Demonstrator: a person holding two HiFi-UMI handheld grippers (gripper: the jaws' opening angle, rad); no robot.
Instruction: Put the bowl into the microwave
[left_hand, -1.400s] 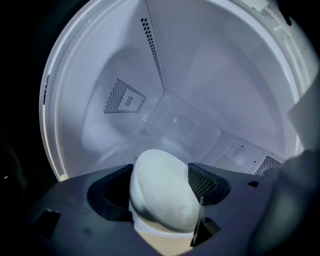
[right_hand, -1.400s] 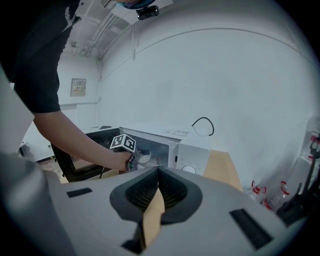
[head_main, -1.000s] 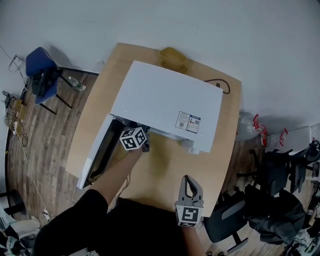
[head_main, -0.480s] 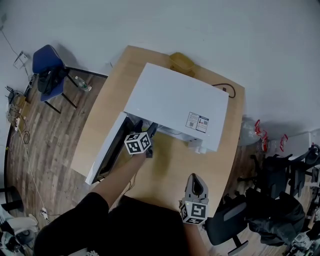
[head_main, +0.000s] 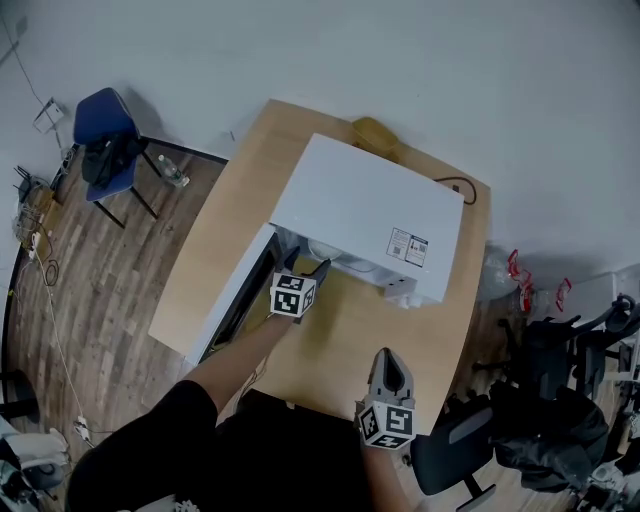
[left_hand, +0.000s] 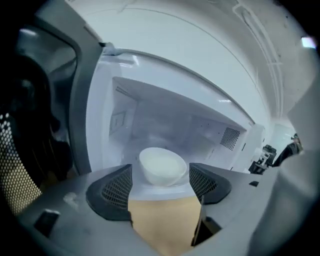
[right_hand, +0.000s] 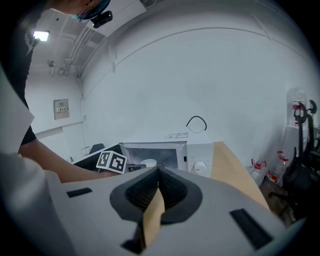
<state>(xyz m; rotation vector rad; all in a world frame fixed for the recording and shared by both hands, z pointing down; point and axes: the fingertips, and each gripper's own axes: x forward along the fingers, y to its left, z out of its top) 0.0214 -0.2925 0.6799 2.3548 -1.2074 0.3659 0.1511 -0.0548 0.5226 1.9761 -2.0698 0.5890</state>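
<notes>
The white bowl (left_hand: 161, 166) sits upright on the floor of the open white microwave (head_main: 365, 215); it also shows through the opening in the right gripper view (right_hand: 148, 162). My left gripper (left_hand: 160, 182) is open just in front of the cavity, with the bowl beyond its fingertips and nothing between them. In the head view the left gripper (head_main: 303, 268) is at the microwave's mouth, beside the swung-out door (head_main: 235, 300). My right gripper (head_main: 385, 365) is shut and empty, held over the table's near edge and pointing at the microwave (right_hand: 200, 155).
The microwave stands on a wooden table (head_main: 340, 340). A yellow object (head_main: 372, 130) and a black cable (head_main: 462, 188) lie behind it. A blue chair (head_main: 100, 130) stands on the floor at left, with black office chairs (head_main: 540, 400) at right.
The left gripper has drawn back a little from the microwave opening. The head view has shifted. The right gripper has hardly moved.
</notes>
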